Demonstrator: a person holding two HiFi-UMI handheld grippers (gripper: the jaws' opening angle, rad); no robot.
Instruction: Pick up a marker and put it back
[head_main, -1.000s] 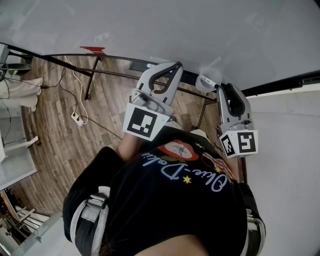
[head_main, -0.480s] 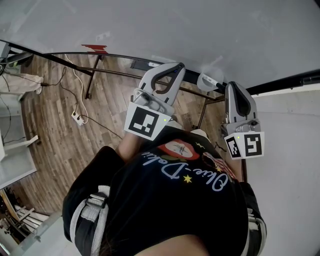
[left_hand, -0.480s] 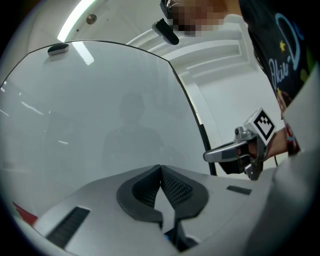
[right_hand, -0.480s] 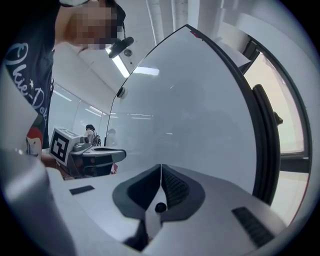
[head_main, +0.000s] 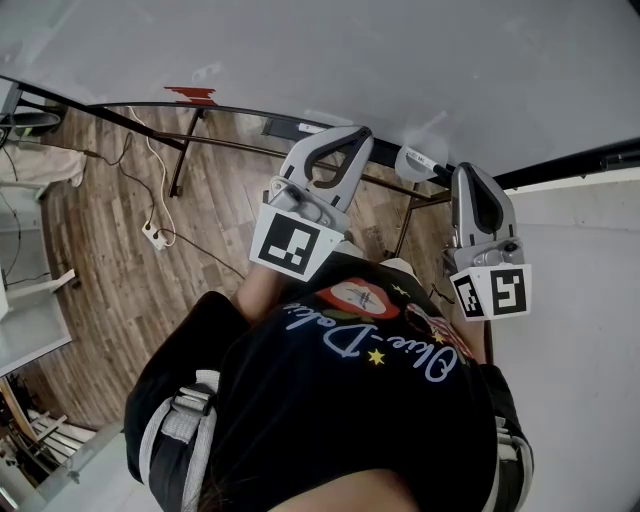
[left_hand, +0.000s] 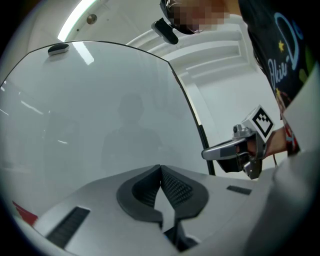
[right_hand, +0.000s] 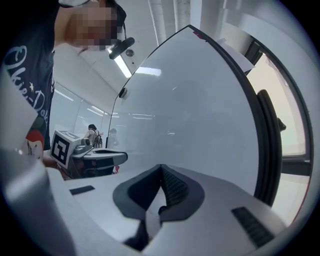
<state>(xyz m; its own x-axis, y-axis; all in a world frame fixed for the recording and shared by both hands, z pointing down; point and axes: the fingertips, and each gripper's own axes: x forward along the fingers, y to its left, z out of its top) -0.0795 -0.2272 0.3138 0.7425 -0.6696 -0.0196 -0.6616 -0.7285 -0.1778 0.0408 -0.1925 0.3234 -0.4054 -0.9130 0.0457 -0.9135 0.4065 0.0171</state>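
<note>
White board (head_main: 300, 60) faces left gripper (left_hand: 160, 170), jaws pressed together, and right gripper (right_hand: 160, 169), jaws just closed on nothing; no marker in view

- A whiteboard (head_main: 400, 60) is filling the head view from ten to two o'clock.
- A wooden floor (head_main: 110, 270) is spreading out at nine o'clock.
- A white power strip (head_main: 153, 237) is lying on that floor, its cable (head_main: 150, 150) trailing toward eleven o'clock.
- A red scrap (head_main: 188, 98) is sitting at eleven o'clock.

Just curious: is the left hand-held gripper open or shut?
Shut: the left hand-held gripper shows both jaws meeting at the tips, with nothing between them.
</note>
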